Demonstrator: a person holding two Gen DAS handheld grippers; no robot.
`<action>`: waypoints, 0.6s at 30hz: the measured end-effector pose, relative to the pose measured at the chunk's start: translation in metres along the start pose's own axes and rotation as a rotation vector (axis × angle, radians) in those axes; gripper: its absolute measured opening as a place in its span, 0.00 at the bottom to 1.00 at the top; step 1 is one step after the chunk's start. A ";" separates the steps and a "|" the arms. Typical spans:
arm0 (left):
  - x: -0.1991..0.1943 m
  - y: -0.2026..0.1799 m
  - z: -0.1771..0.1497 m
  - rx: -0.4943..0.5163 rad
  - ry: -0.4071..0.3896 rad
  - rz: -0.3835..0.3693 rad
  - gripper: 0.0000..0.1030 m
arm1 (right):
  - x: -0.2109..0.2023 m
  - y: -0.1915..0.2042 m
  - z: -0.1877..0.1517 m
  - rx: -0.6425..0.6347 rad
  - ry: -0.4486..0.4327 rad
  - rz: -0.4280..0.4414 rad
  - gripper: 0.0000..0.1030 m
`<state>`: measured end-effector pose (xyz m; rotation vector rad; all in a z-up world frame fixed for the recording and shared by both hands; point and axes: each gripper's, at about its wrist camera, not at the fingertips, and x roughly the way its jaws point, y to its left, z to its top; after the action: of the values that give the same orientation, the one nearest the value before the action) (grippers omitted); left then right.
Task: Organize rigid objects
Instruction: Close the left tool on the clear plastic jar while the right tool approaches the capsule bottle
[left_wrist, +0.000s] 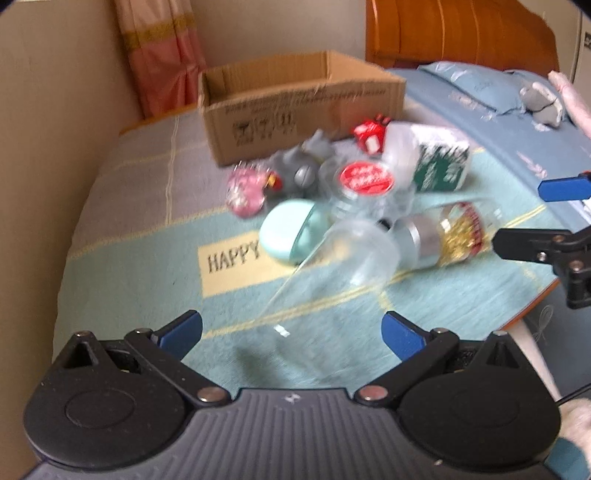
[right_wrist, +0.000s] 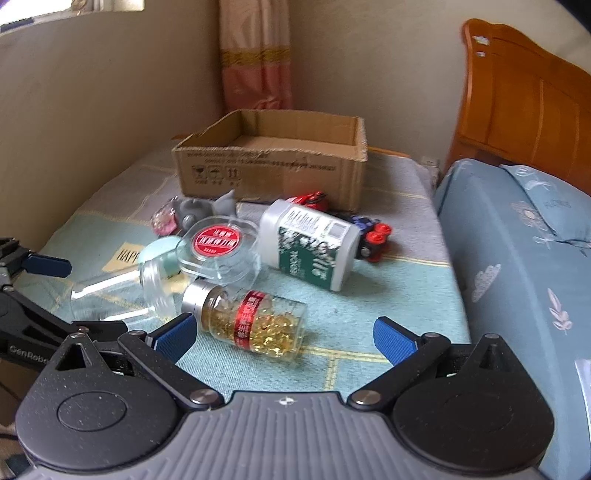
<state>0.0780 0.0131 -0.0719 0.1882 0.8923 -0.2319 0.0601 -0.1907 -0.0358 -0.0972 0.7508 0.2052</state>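
Observation:
A pile of objects lies on a towel-covered table in front of an open cardboard box. A clear glass lies on its side, just ahead of my open, empty left gripper. A pill bottle of gold capsules lies just ahead of my open, empty right gripper. Also there are a mint case, a clear jar with a red lid, a white-green bottle, a grey toy and a red toy car.
A bed with a blue cover and a wooden headboard stands on the right. A wall and a pink curtain are behind the box. The right gripper also shows at the right edge of the left wrist view.

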 end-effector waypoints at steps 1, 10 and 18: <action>0.003 0.003 -0.001 -0.002 0.014 0.002 0.99 | 0.003 0.001 -0.001 -0.007 0.009 0.004 1.00; 0.015 0.029 -0.006 -0.043 0.056 0.048 0.99 | 0.041 -0.004 -0.006 0.000 0.109 -0.016 1.00; 0.024 0.045 0.001 -0.075 0.060 0.080 0.99 | 0.049 -0.018 -0.006 0.031 0.127 -0.053 1.00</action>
<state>0.1057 0.0533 -0.0871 0.1609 0.9498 -0.1187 0.0950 -0.2015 -0.0741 -0.1015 0.8766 0.1376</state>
